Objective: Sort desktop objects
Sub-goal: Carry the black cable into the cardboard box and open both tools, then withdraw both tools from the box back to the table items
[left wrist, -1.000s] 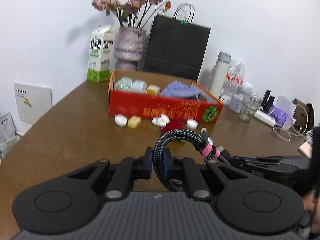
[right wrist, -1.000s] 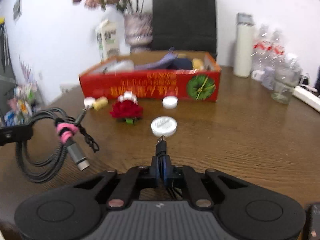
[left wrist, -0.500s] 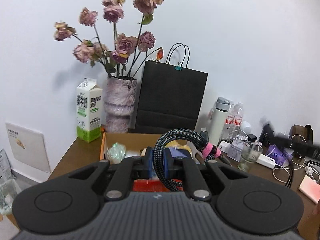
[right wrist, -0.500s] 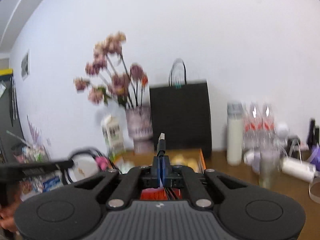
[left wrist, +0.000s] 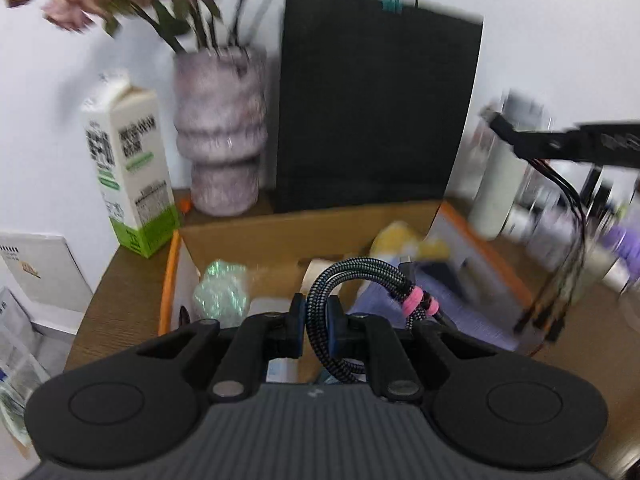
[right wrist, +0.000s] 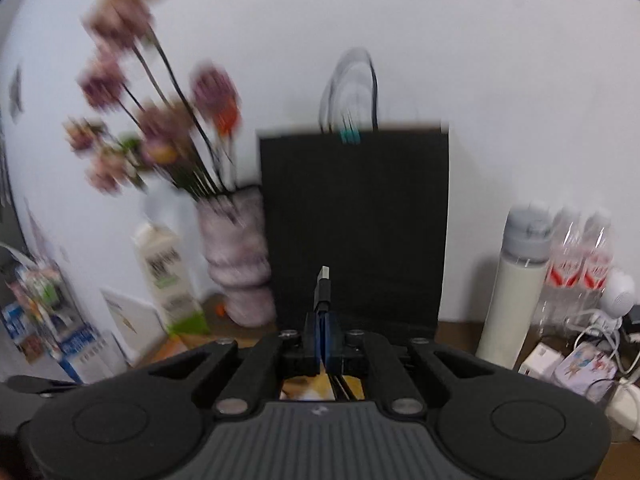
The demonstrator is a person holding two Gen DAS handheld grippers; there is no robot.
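Now I'm carrying both cables over the box: my left gripper is clamped on the braided cable, my right gripper pinched tight on the USB cable. Next, I reckon, lower and let go inside.

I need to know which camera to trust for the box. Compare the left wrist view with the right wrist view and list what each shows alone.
Only the left wrist view shows the inside of the open cardboard box and the left gripper clamping a coiled braided cable with pink ties.

Only the right wrist view shows the right gripper shut on a black USB plug pointing up, and clear plastic water bottles.

Both show the black paper bag, pink ribbed vase and white milk carton.
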